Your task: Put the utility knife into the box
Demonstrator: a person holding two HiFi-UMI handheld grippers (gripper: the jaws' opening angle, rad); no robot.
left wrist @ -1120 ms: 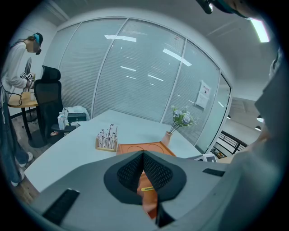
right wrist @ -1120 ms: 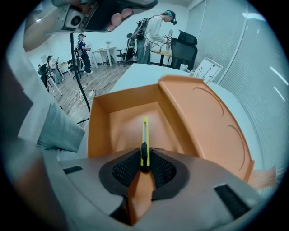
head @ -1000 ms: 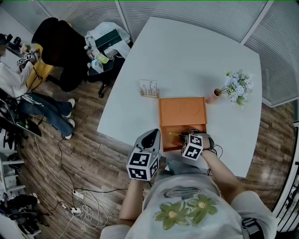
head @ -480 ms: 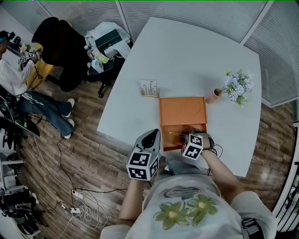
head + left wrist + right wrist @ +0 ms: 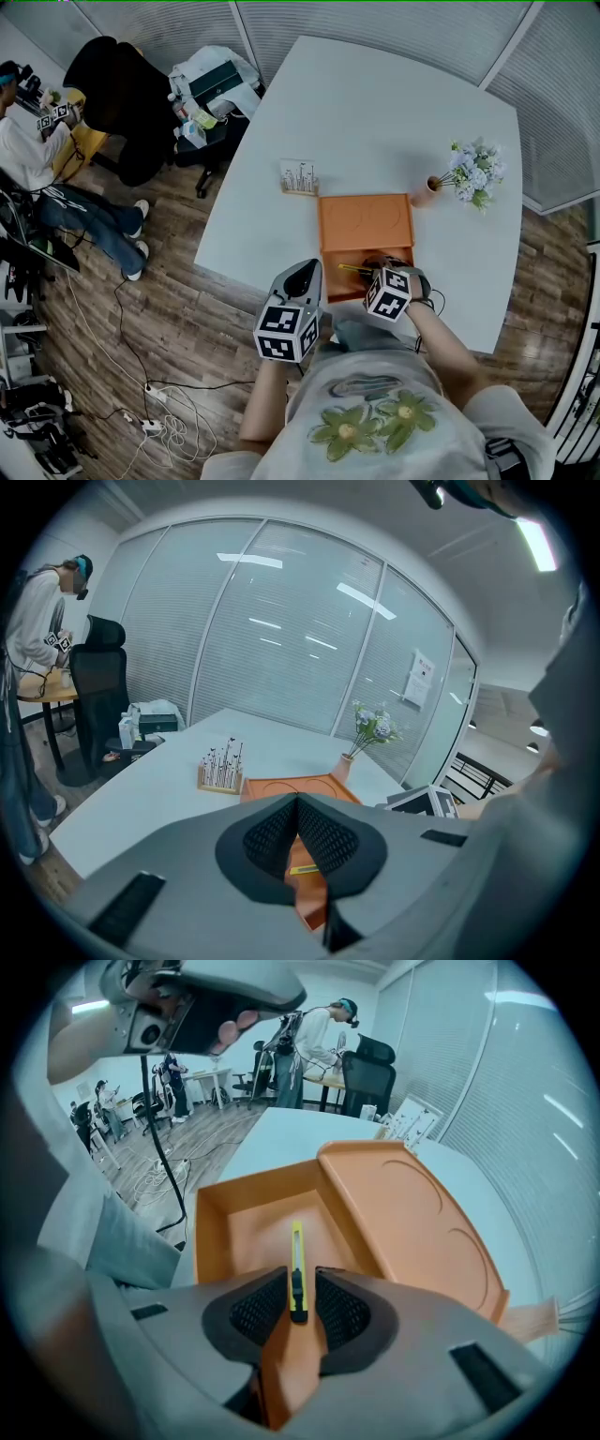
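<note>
Room: wood floor and glass walls are surrounding a white tabletop (image 5: pixel 394 112) that is carrying a box (image 5: pixel 366 225), a vase (image 5: pixel 427 194) and a rack (image 5: pixel 300 178).
Box: orange, lying open at the tabletop's near edge, its lid resting flat behind the tray.
Knife (image 5: pixel 297 1269): yellow, lying in the tray, its near end sitting between the right gripper's jaws.
Right gripper (image 5: pixel 298 1288): hanging over the tray's near wall, released, with both pads standing clear of the knife.
Left gripper (image 5: pixel 297 803): hovering left of the box, clenched on nothing, its jaws meeting at the tips.
</note>
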